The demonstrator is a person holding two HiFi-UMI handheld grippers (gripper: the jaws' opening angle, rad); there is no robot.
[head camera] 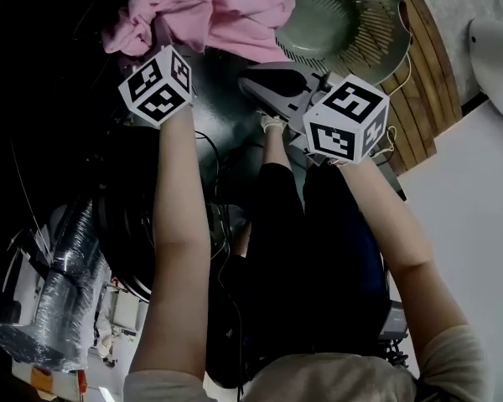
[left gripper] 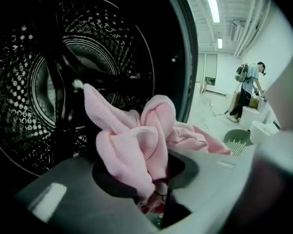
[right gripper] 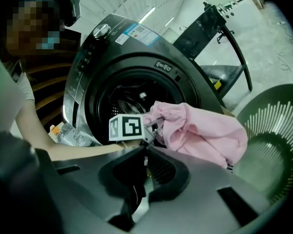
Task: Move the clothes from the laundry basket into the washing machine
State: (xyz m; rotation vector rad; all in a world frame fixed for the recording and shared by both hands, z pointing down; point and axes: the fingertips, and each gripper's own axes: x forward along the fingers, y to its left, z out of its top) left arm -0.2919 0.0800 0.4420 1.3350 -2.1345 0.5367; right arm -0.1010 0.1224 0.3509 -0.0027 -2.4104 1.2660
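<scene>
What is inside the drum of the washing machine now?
Only the bare perforated wall of the drum shows; no clothes are visible there. Its lower part is covered by the pink garment, clamped in the left gripper, so anything at the bottom cannot be seen.

Pink sweater (left gripper: 136, 150): knit cloth, ribbed at cuffs, soft, matt. Washing machine (right gripper: 136, 48) casing: dark, smooth, glossy. Its drum (left gripper: 112, 52), 10 o'clock in left gripper view: perforated metal, shiny. Laundry basket (head camera: 344, 23), 1 o'clock in head view: green plastic, slotted, smooth, slight sheen. Slats (head camera: 423, 74) at 2 o'clock: brown wood, matt. Left gripper (left gripper: 156, 199) shell: grey plastic, smooth, matt.
</scene>
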